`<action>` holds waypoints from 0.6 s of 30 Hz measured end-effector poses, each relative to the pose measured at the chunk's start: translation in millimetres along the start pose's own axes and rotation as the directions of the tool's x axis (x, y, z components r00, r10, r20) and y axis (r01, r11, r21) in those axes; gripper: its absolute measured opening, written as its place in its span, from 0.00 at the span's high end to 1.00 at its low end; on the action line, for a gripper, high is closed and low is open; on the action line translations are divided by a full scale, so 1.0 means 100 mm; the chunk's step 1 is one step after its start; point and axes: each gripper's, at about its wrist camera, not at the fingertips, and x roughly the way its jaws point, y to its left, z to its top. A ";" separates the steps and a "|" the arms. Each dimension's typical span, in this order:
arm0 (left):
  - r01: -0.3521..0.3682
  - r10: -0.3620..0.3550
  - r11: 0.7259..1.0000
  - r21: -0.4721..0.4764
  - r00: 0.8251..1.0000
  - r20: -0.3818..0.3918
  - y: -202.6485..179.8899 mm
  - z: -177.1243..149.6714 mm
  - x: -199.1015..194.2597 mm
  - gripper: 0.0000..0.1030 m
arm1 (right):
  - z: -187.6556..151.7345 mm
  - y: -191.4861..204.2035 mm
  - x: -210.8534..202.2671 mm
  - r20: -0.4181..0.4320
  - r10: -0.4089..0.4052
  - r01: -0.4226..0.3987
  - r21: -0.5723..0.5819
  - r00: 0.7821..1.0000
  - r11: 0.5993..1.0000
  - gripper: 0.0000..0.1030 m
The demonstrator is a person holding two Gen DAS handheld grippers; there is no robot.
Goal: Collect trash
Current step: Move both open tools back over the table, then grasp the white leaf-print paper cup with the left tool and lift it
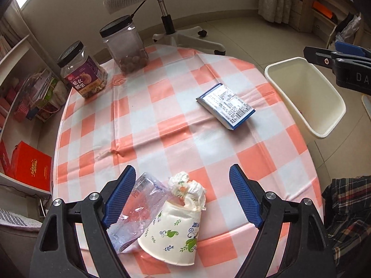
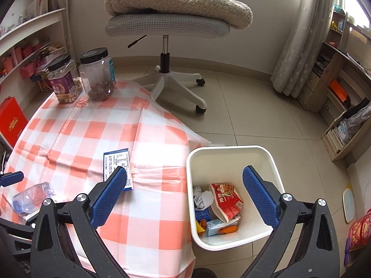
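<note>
In the left wrist view my left gripper (image 1: 183, 173) is open over the near edge of the checked table (image 1: 162, 120). Between its fingers lie a crushed clear plastic bottle (image 1: 136, 206), a paper cup on its side (image 1: 174, 234) and a crumpled tissue (image 1: 187, 188) at the cup's mouth. A blue and white box (image 1: 226, 105) lies flat near the table's right edge. In the right wrist view my right gripper (image 2: 185, 173) is open and empty above the white bin (image 2: 273, 162), which holds wrappers and cartons (image 2: 225, 199). The box (image 2: 117, 165) and bottle (image 2: 30, 197) show there too.
Two black-lidded jars (image 1: 126, 44) (image 1: 81, 69) stand at the table's far left. An office chair (image 2: 167, 27) with a folded blanket stands behind the table. Shelves line the left wall (image 2: 30, 53) and the right wall (image 2: 336, 97). The bin (image 1: 306, 97) stands on the floor at the table's right.
</note>
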 end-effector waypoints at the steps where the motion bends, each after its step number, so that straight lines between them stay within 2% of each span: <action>1: 0.022 -0.022 1.000 0.003 0.999 -0.033 0.06 -0.03 0.02 0.22 | 0.00 0.06 0.02 -0.008 0.007 -0.008 -0.012 1.000 1.000 0.07; 4: 0.106 -0.097 0.993 0.047 0.982 -0.161 0.15 -0.17 0.14 0.22 | 0.00 0.24 0.08 -0.028 0.014 -0.016 -0.054 1.000 0.998 0.07; 6: 0.112 -0.095 0.991 0.071 0.973 -0.209 0.15 -0.29 0.22 0.22 | 0.01 0.34 0.13 -0.040 0.016 -0.019 -0.072 0.999 0.997 0.07; 10: 0.126 -0.099 0.990 0.066 0.943 -0.319 0.13 -0.46 0.46 0.22 | 0.03 0.47 0.23 -0.062 0.017 -0.022 -0.087 0.998 0.996 0.07; 15: 0.143 -0.104 0.987 0.079 0.922 -0.374 0.12 -0.61 0.63 0.23 | 0.04 0.56 0.38 -0.108 0.023 -0.034 -0.101 0.994 0.994 0.07; 16: 0.148 -0.106 0.985 0.084 0.920 -0.377 0.11 -0.63 0.65 0.31 | 0.04 0.59 0.40 -0.118 0.024 -0.037 -0.105 0.993 0.994 0.07; 18: 0.160 -0.120 0.983 0.084 0.924 -0.362 0.12 -0.66 0.63 0.34 | 0.03 0.63 0.44 -0.129 0.026 -0.041 -0.113 0.991 0.993 0.07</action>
